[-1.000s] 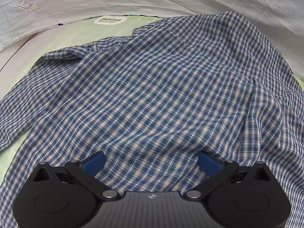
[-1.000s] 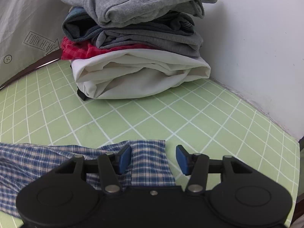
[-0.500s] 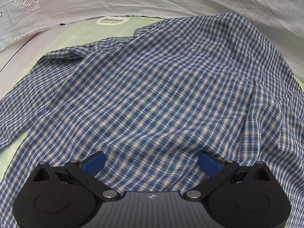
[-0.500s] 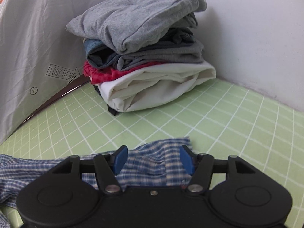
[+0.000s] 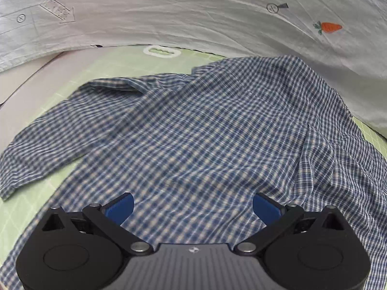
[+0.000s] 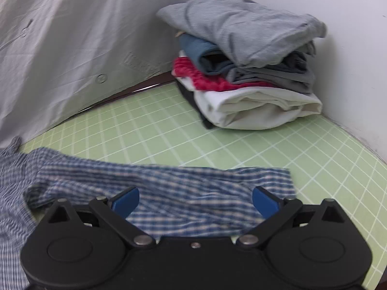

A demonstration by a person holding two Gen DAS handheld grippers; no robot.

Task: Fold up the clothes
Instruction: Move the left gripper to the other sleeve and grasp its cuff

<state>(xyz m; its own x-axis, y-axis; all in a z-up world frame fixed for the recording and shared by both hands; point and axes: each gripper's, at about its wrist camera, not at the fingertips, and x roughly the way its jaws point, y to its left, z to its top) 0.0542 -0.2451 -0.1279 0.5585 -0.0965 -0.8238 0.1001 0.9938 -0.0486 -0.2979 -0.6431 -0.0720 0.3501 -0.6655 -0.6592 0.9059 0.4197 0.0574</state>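
A blue and white checked shirt (image 5: 205,130) lies spread on the green grid mat (image 5: 72,72), one sleeve stretched to the left. My left gripper (image 5: 193,207) hovers over the shirt's lower part, open, with its blue pads wide apart and clear of the cloth. In the right wrist view the shirt's other sleeve (image 6: 169,188) lies flat across the green grid mat (image 6: 266,159). My right gripper (image 6: 195,201) is above that sleeve with its jaws opening wide; the cloth lies under them and is not pinched.
A stack of folded clothes (image 6: 246,72), grey on top, then blue, red and white, sits in the far corner against the white wall (image 6: 350,24). A pale sheet with a carrot print (image 5: 326,27) hangs behind the mat. A white ring (image 5: 161,51) lies at the mat's far edge.
The right gripper let go of the sleeve end, opened wide and drew back and up, leaving the sleeve flat. The left gripper pulled back and rose, staying open; more of the shirt shows.
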